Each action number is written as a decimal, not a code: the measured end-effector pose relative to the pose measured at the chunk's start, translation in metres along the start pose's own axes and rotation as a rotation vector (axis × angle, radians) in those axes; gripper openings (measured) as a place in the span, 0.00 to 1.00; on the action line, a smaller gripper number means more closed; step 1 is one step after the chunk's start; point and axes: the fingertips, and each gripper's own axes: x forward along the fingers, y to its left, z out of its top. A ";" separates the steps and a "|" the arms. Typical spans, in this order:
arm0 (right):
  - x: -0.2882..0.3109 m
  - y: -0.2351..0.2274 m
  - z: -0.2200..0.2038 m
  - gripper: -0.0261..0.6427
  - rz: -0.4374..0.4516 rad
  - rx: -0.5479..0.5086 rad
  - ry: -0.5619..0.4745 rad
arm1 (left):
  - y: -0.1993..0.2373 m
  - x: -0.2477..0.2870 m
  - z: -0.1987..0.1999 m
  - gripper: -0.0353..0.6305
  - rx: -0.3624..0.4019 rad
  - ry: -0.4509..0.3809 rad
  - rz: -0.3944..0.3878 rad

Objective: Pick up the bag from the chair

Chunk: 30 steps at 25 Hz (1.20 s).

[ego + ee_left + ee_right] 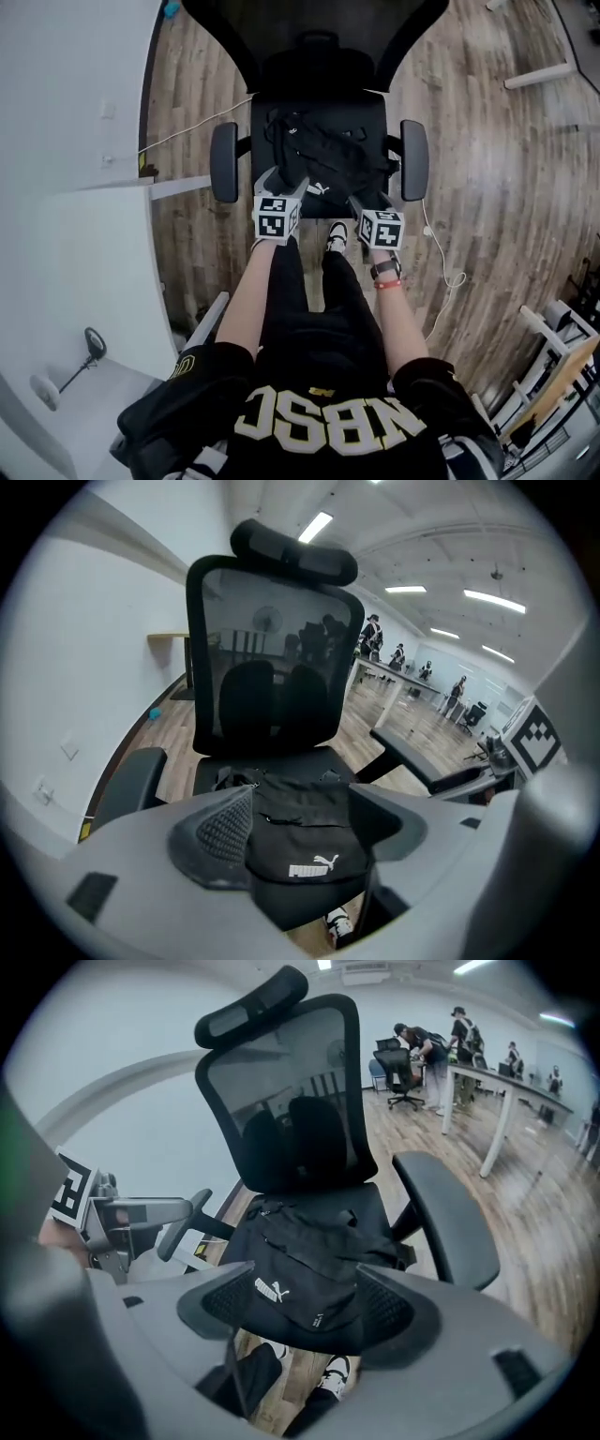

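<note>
A black bag (pixel 323 155) with a white logo lies on the seat of a black mesh office chair (pixel 314 33). In the head view both grippers sit at the seat's front edge, the left gripper (pixel 283 181) by the bag's near left corner and the right gripper (pixel 364 199) by its near right corner. The left gripper (pixel 300 829) is open, and the bag (pixel 295 813) shows between its jaws. The right gripper (pixel 305 1312) is open too, framing the bag (pixel 305 1274) and its logo. I cannot tell whether either one touches the bag.
The chair's armrests (pixel 223 161) (pixel 413 159) flank the seat. A white desk (pixel 66 253) stands at the left, and a cable (pixel 439 253) trails over the wooden floor at the right. The person's shoe (pixel 337 234) is under the seat's front. Tables and people (pixel 459 1030) are far behind.
</note>
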 end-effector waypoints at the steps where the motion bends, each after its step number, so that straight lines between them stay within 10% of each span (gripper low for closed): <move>1: 0.010 -0.004 -0.002 0.54 -0.007 0.021 0.008 | 0.006 0.013 -0.004 0.54 0.019 0.026 -0.009; 12: 0.090 -0.064 -0.004 0.51 -0.106 0.289 -0.080 | 0.084 0.135 -0.040 0.54 0.159 0.214 -0.063; 20: 0.116 -0.085 -0.004 0.47 -0.166 0.293 -0.085 | 0.115 0.200 -0.049 0.53 0.140 0.296 -0.061; 26: 0.120 -0.092 -0.002 0.20 -0.187 0.292 -0.075 | 0.110 0.210 -0.056 0.18 0.121 0.352 -0.077; 30: 0.111 -0.087 0.004 0.14 -0.175 0.383 -0.089 | 0.102 0.190 -0.051 0.15 0.089 0.382 -0.108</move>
